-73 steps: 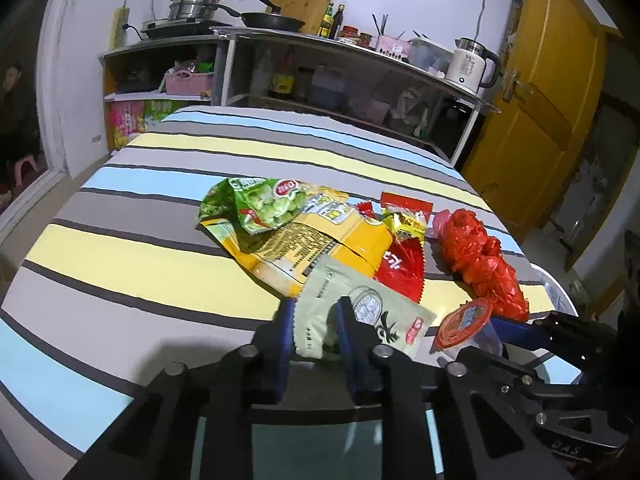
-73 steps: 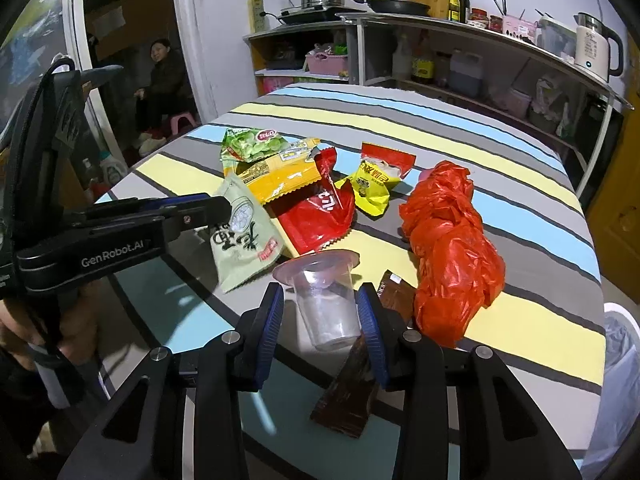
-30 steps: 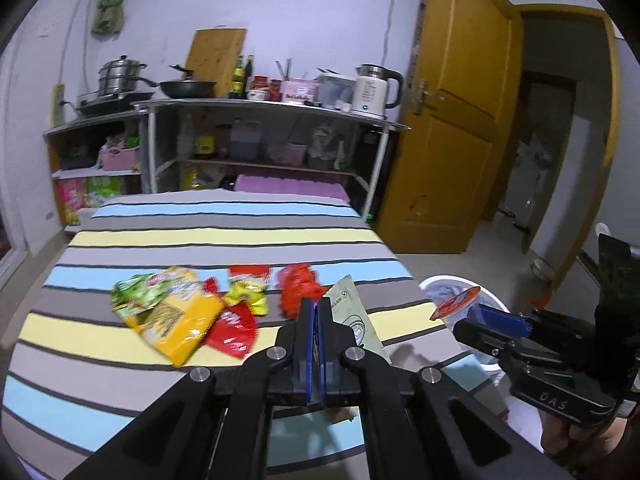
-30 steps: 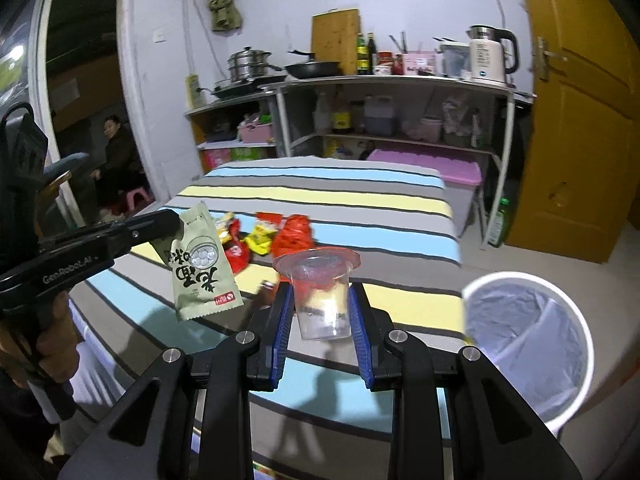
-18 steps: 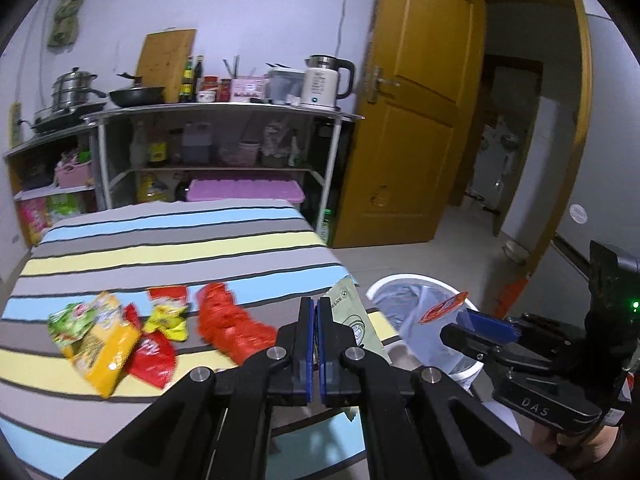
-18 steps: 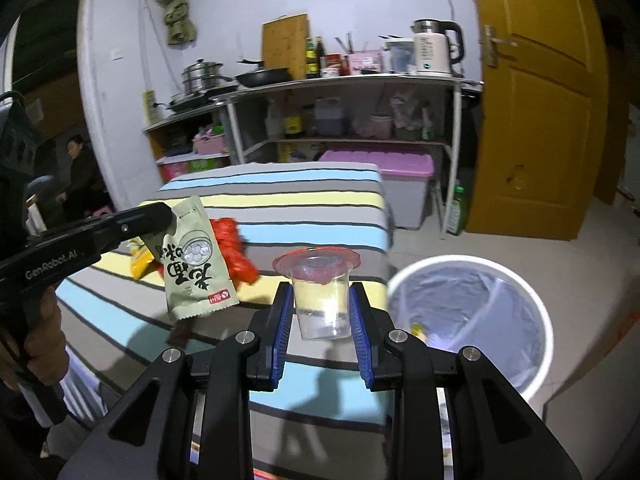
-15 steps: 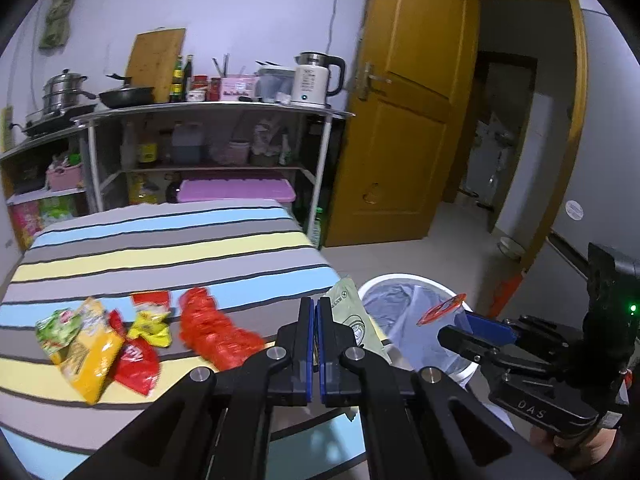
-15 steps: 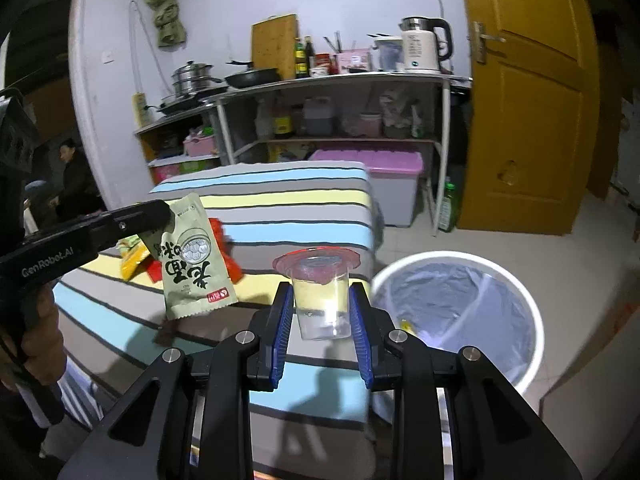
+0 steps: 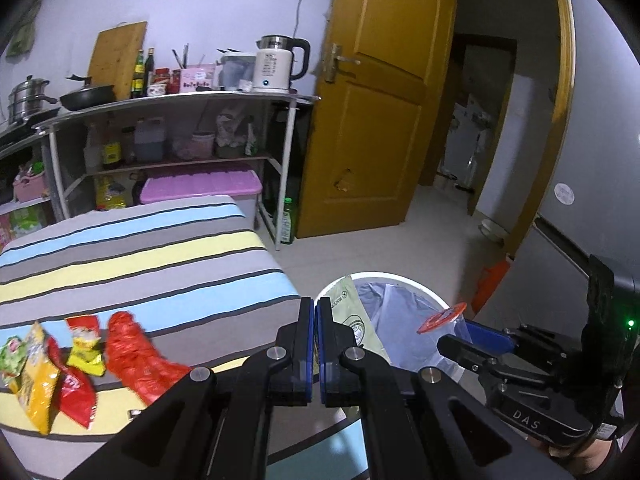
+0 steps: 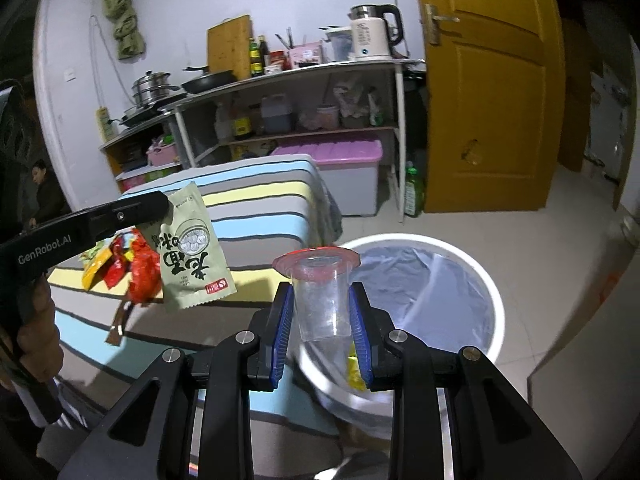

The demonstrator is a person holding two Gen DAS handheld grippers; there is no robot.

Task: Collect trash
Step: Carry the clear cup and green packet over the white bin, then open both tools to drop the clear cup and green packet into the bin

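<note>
the left gripper (image 9: 317, 344) is pinched tight on a limp green wrapper (image 10: 191, 249), the right gripper (image 10: 322, 334) squeezing a thin clear cup (image 10: 322, 296) mid-wall; both light, crushable, hanging beside the bin (image 10: 460, 256).

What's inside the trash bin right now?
The trash bin holds a grey liner bag and a yellow scrap near its front wall. The right gripper and cup hide the rest.
</note>
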